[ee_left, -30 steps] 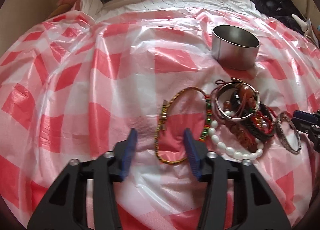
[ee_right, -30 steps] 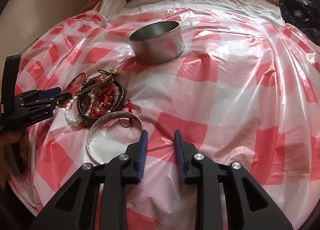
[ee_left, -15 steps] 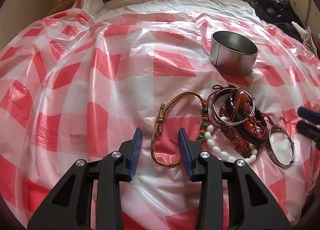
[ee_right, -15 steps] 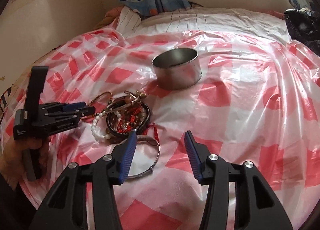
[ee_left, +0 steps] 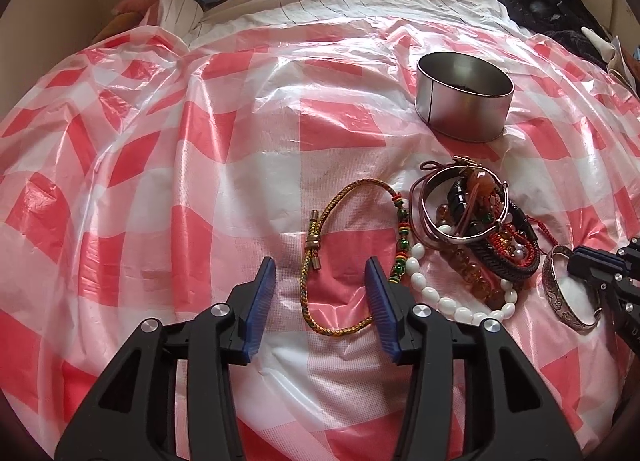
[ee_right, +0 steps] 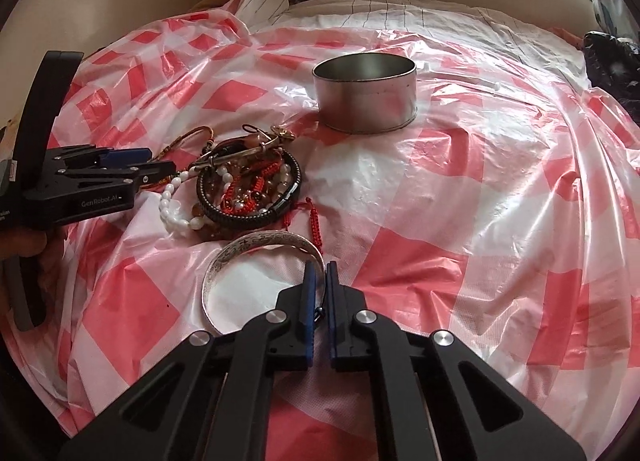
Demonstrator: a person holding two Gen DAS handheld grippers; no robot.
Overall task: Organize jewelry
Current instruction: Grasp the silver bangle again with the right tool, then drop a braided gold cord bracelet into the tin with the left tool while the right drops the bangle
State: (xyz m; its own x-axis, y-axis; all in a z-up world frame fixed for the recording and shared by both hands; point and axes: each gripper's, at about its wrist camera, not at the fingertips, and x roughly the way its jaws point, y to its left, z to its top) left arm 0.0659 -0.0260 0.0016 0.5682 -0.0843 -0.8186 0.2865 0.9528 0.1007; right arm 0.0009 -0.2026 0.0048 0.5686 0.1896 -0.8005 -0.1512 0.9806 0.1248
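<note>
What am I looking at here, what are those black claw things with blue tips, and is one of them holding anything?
They are hand-held grippers, one in each of a person's hands, each carrying a camera that looks along its fingers. One picture comes from the left gripper, whose jaws have just been opening, nothing pinched. The other comes from the right gripper, which has just closed on the engraved silver bangle. On the red-and-white checked plastic sheet lie a pile of beaded and cord bracelets, a braided gold cord bracelet and a round metal tin.
</note>
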